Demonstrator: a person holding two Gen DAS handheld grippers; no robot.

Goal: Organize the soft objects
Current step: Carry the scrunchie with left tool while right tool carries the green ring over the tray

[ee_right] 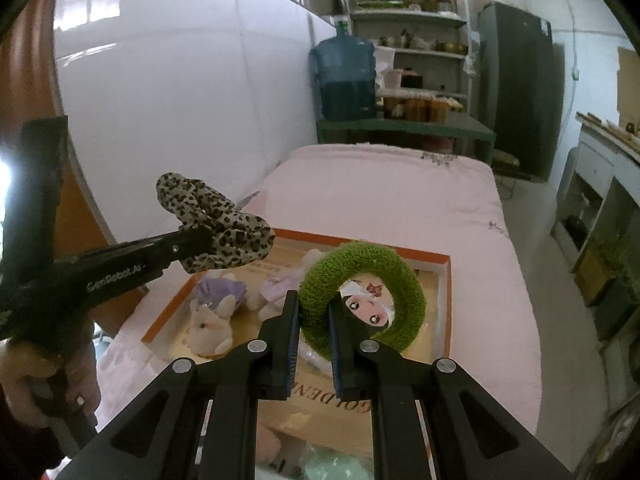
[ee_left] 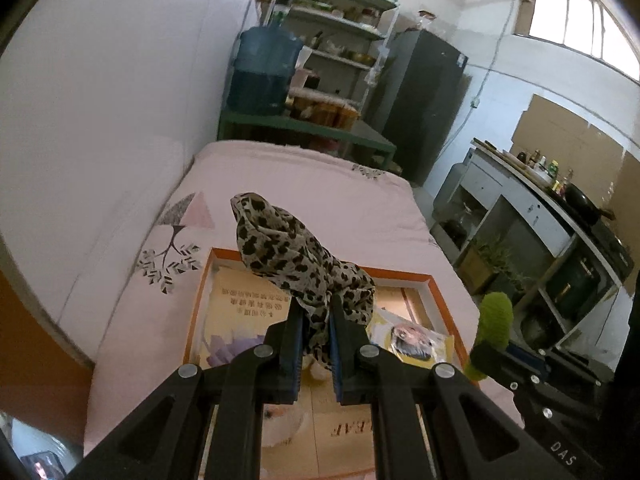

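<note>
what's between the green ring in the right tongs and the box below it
Nothing visible. The green ring hangs in the right tongs over the orange-rimmed box; only plush toys lie inside, off to its left.

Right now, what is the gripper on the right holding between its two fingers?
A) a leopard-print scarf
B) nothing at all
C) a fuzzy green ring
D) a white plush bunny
C: in the right wrist view the right gripper pinches the fuzzy green ring above the orange-rimmed box, while the leopard-print scarf is in the left gripper.
</note>
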